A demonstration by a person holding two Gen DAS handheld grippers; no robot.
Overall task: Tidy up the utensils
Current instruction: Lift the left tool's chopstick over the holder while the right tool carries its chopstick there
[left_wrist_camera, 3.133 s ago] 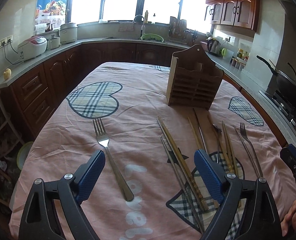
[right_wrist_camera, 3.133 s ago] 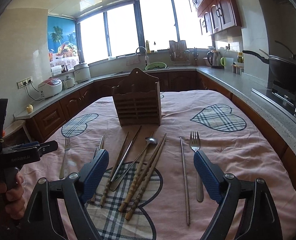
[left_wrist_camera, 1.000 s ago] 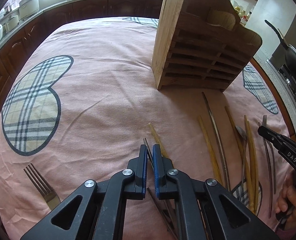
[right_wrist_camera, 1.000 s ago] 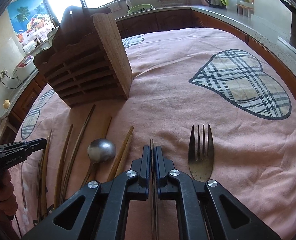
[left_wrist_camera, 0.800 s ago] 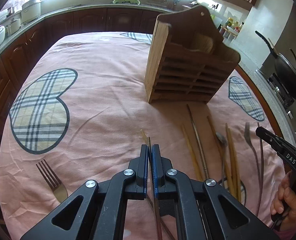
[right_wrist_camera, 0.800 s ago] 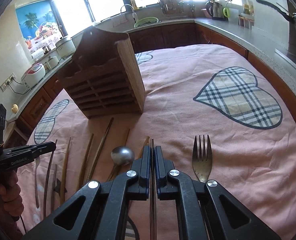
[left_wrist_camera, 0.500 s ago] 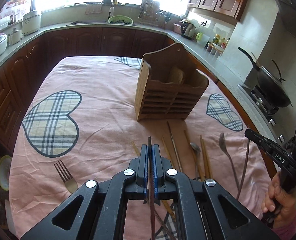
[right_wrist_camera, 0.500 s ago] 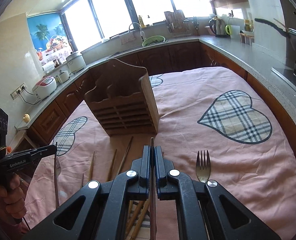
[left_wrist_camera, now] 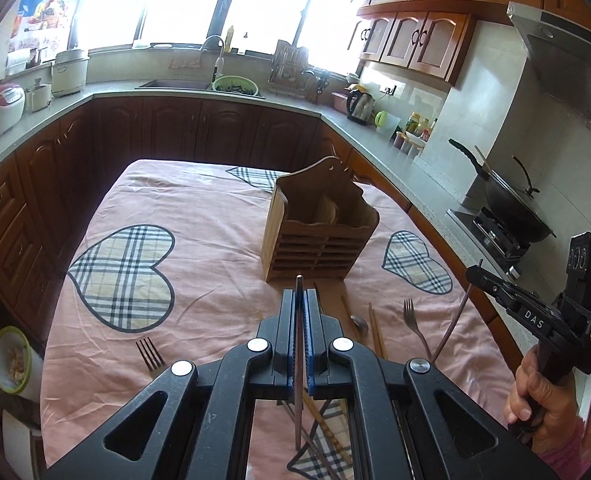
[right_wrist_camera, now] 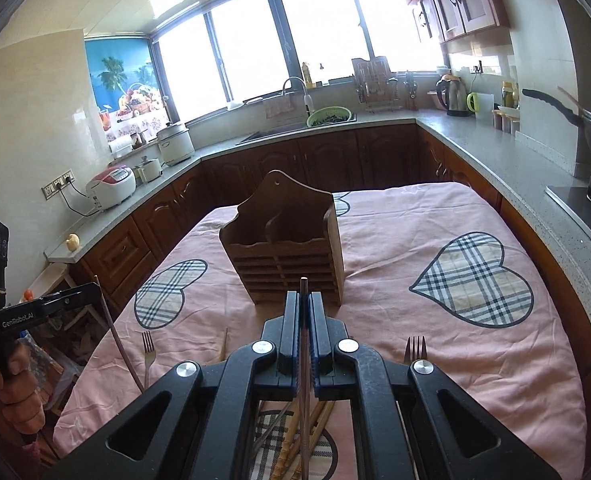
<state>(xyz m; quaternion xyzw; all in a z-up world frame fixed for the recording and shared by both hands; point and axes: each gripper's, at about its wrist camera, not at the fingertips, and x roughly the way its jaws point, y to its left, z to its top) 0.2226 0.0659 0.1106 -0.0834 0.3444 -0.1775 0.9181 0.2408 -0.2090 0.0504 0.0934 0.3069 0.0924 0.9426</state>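
Observation:
A wooden utensil holder (left_wrist_camera: pixel 319 236) (right_wrist_camera: pixel 285 256) stands upright mid-table on the pink cloth. My left gripper (left_wrist_camera: pixel 300 300) is shut on a thin metal chopstick (left_wrist_camera: pixel 298 360), raised above the table short of the holder. My right gripper (right_wrist_camera: pixel 304 300) is shut on another metal chopstick (right_wrist_camera: pixel 304 380), also raised and facing the holder. Each gripper shows in the other's view, the right one (left_wrist_camera: pixel 479 274) and the left one (right_wrist_camera: pixel 91 290), with its chopstick hanging down. Forks (left_wrist_camera: pixel 149 354) (left_wrist_camera: pixel 413 322) (right_wrist_camera: pixel 414 350), a spoon (left_wrist_camera: pixel 360 323) and wooden chopsticks (right_wrist_camera: pixel 291 440) lie on the cloth.
The table (left_wrist_camera: pixel 199 240) carries a pink cloth with plaid hearts. Dark cabinets and a grey counter (right_wrist_camera: pixel 495 152) surround it, with rice cookers (right_wrist_camera: pixel 111 186) at the left, a sink at the back and a wok on the stove (left_wrist_camera: pixel 511 208) at the right.
Both grippers closed on a metal chopstick each on the cloth, then lifted them up and back; the holder now looks farther and lower in both views.

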